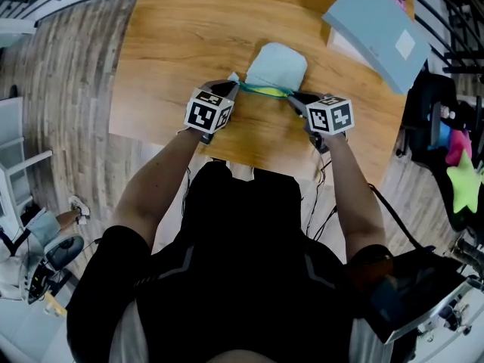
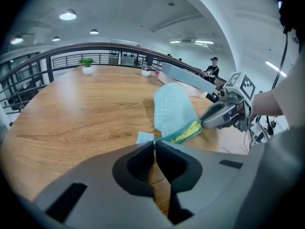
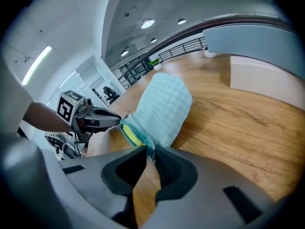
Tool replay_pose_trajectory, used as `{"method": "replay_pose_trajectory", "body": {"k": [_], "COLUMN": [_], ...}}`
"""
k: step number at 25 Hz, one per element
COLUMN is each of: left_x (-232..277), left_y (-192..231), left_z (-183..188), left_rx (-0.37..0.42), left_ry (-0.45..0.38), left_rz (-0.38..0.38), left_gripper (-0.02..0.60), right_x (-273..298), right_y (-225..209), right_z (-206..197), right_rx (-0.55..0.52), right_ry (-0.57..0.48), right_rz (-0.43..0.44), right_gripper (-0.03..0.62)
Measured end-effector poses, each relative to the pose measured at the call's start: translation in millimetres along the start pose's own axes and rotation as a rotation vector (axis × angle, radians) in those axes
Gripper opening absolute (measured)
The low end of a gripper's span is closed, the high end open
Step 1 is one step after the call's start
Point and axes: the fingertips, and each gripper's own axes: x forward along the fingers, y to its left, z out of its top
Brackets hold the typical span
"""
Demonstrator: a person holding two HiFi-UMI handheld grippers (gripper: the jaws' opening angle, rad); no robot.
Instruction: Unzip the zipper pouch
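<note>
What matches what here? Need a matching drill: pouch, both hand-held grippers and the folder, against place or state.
Things
1. light blue checked fabric zipper pouch
2. left hand-held gripper
3. right hand-held gripper
4. grey-blue flat rectangular folder

Place or state
A. lies at the far right of the wooden table
B. shut on the pouch's small pale tab
C. zipper gaping, yellow lining showing
D. shut on the teal zipper edge at the pouch's other end

Pairs: 1-C, 2-B, 3-D, 4-A
</note>
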Motion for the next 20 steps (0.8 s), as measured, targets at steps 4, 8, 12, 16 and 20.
{"method": "replay_pose_trajectory", "body": {"k": [4, 8, 12, 16, 20], "left_x": [-14, -41, -73, -112, -156], "left_y": [-1, 3, 3, 0, -17], "left_z": [13, 34, 56, 79, 107], "left_rx": [0.007, 0.022, 0.046, 0.088, 0.123], "left_ry": [-0.031, -0.115, -0.21, -0.305, -0.426], "left_rz": [-0.027, -0.019, -0.016, -0.024, -0.038], "left_gripper": [0.034, 0.034, 0.034, 0.034, 0.034], "right_x": [-7, -24, -54, -93, -154], "right_y": [2, 14, 32, 61, 89], "right_z": [3, 13, 30, 51, 74], "right_rx": [0.077, 0.051, 0.055, 0.007, -0.015], "right_ry": [-0.04, -0.08, -0.167, -0.263, -0.427], "right_rz": [0.001, -0.058, -0.088, -0.117, -0.176], "right_gripper": [0.134, 0.163, 0.163, 0.163, 0.163]}}
